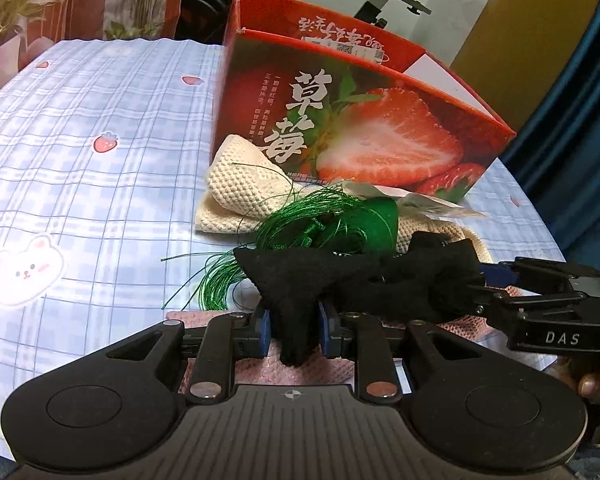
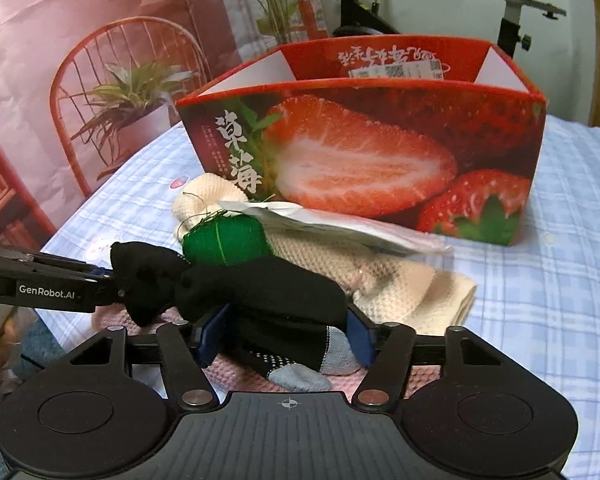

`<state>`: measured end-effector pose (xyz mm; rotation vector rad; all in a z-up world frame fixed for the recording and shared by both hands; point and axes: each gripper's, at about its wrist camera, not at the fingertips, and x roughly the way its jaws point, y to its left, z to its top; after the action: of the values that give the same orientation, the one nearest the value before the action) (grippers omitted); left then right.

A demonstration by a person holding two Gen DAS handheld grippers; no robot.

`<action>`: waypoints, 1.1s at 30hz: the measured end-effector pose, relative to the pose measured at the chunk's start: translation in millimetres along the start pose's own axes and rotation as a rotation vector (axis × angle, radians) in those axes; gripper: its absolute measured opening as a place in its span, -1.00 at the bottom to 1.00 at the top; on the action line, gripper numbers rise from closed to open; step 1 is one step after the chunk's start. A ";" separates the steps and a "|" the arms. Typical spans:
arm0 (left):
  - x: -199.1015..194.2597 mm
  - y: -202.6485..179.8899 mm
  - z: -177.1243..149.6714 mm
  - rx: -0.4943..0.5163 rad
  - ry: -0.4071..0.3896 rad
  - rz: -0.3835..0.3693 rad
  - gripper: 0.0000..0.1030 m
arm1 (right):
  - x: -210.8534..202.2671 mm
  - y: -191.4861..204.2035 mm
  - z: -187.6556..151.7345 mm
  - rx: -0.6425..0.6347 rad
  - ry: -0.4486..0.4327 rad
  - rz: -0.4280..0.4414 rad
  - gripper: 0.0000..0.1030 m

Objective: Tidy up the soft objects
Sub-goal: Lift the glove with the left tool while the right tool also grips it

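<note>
We held the black sock in both tools, left tool clamping one end, right tool gripping the other, strawberry box behind.

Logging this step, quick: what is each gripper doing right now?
Left gripper: closed on one end of the black sock.
Right gripper: jaws around the sock's other end; whether the pads press it cannot be told.

Blue plaid bedsheet with strawberry and bear prints covered the surface. Exercise bike stood behind. Printed backdrop showed 1 red chair, potted plants.
</note>
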<state>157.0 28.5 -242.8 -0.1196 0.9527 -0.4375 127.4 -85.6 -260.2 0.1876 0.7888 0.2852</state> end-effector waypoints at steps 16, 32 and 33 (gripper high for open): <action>-29.5 -13.2 3.9 0.065 -0.123 -0.014 -0.67 | -17.0 1.4 7.6 0.001 -0.061 0.078 -0.76; -77.3 -34.1 36.1 0.126 -0.293 -0.044 -0.67 | -55.4 12.1 56.2 -0.036 -0.207 0.114 -0.77; -77.8 -34.4 37.7 0.122 -0.296 -0.049 -0.67 | -56.7 13.0 57.6 -0.039 -0.211 0.112 -0.77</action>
<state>138.1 26.0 -151.8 -0.0940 0.6320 -0.5061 128.6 -94.9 -178.9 0.2217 0.5647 0.3794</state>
